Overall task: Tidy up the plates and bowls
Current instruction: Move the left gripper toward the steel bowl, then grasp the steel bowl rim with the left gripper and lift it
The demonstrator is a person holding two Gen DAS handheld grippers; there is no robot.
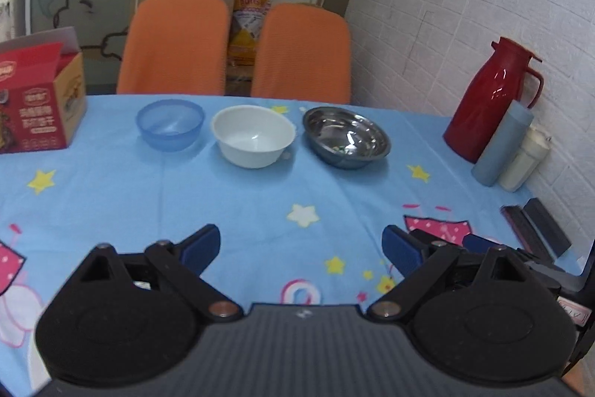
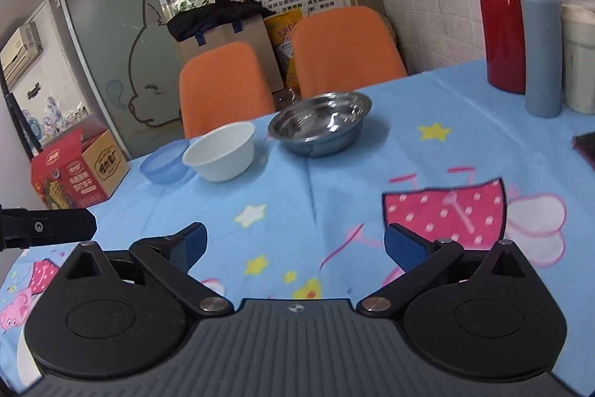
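Three bowls stand in a row near the far edge of the table: a blue translucent bowl (image 1: 170, 124) on the left, a white bowl (image 1: 253, 135) in the middle, a steel bowl (image 1: 346, 137) on the right. The right wrist view shows the same blue bowl (image 2: 164, 162), white bowl (image 2: 222, 151) and steel bowl (image 2: 320, 123). My left gripper (image 1: 301, 248) hangs open over the tablecloth, well short of the bowls, with nothing between its fingers. My right gripper (image 2: 295, 242) is open and empty too, to the right of the left one.
A red thermos (image 1: 490, 99), a grey-blue bottle (image 1: 502, 148) and a white bottle (image 1: 525, 159) stand at the right by the brick wall. A red snack box (image 1: 37, 99) sits at the left. Two orange chairs (image 1: 238, 47) stand behind the table. A dark phone (image 1: 535, 229) lies at the right.
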